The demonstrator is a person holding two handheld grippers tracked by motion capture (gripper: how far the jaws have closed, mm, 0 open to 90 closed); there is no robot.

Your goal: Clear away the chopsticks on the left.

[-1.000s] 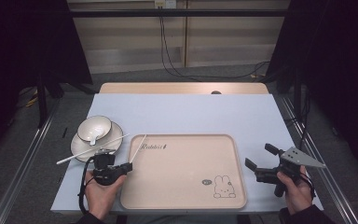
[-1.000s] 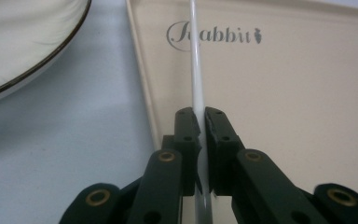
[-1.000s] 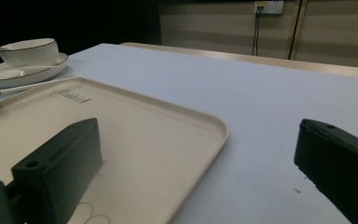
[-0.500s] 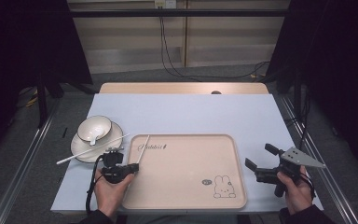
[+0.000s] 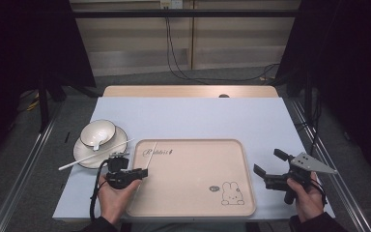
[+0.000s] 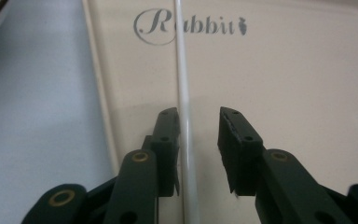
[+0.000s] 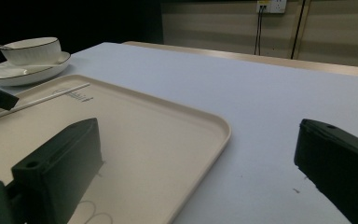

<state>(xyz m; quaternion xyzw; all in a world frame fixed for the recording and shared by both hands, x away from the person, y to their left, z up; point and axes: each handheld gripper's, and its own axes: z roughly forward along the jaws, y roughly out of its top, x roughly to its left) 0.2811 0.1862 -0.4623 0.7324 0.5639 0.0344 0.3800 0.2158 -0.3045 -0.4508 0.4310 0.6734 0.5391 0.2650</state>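
A thin white chopstick point(image 6: 182, 70) lies on the beige rabbit-print tray point(image 5: 193, 193), running past the printed word near the tray's left rim point(image 6: 98, 93). My left gripper point(image 6: 198, 116) straddles its near end; the jaws have just been opening, so the stick sits loose in the gap, close against the left jaw. From above, the left gripper point(image 5: 142, 172) rests at the tray's left edge with the chopstick point(image 5: 150, 154) pointing away from it. My right gripper point(image 5: 271, 163) stands wide open over the table right of the tray, nothing between its jaws point(image 7: 200, 186).
A white bowl point(image 5: 97, 133) with a spoon in it sits on a plate point(image 5: 84, 157) at the left. A second chopstick point(image 5: 72, 164) rests across that plate and sticks out over the table. The pale blue tabletop point(image 5: 193, 116) stretches behind the tray.
The left gripper's jaws have parted and let go of the chopstick, which now lies on the tray. The left hand edged slightly right. The right hand has not moved.
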